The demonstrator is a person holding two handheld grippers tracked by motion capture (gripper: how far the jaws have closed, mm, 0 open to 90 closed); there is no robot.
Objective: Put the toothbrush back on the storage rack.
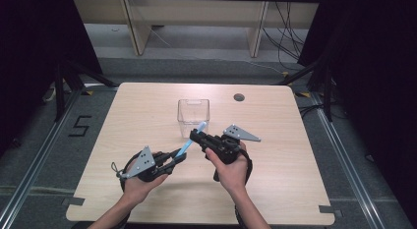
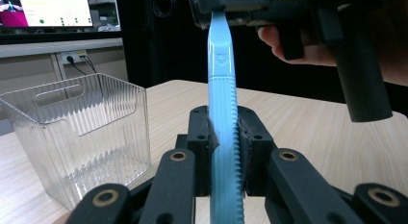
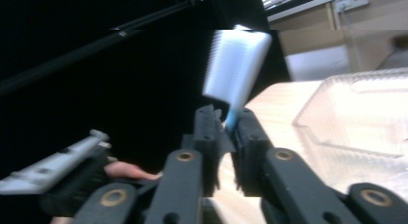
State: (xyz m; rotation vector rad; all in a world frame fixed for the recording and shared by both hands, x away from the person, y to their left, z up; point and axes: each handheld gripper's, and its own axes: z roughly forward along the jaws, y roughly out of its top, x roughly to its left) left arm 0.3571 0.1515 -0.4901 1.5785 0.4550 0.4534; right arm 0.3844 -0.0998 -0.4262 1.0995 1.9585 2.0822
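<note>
Item: blue toothbrush (image 1: 189,144), held in the air above the bench (image 1: 123,116), near centre, just in front of the clear bin (image 1: 193,116); not touching either.
Orientation: tilted, handle end lower left, bristle head up and far right, toward the bin's near wall.
Left tool (image 1: 180,155): clenched on the toothbrush handle; left gripper view shows the ribbed handle (image 2: 223,152) pinched between both black jaws.
Right tool (image 1: 195,136): grasping the same toothbrush by the neck just below the head; right gripper view shows the white bristle head (image 3: 235,70) sticking up past the jaw tips, blurred.
Hands: left hand (image 1: 140,182) and right hand (image 1: 231,167) low on the near side, tools angled in toward each other.
Bin: ribbed transparent walls, cut-out handle slot, looks empty; stands upright, centre of bench, slightly far.
Step, my read: two-tool hold, likely a handover or an aim at the bin.
Handling, judged: light, stiff plastic, thin and long so it pivots easily in a pinch. Smooth upper part looks slippery; ribbed edge gives bite.
Where to hold: ribbed mid-handle, flat sides against the pads. Avoid the bristles, they're soft and give no purchase.
Risk: swings if one tool lets go early; the narrow neck hold is the weaker one.
</note>
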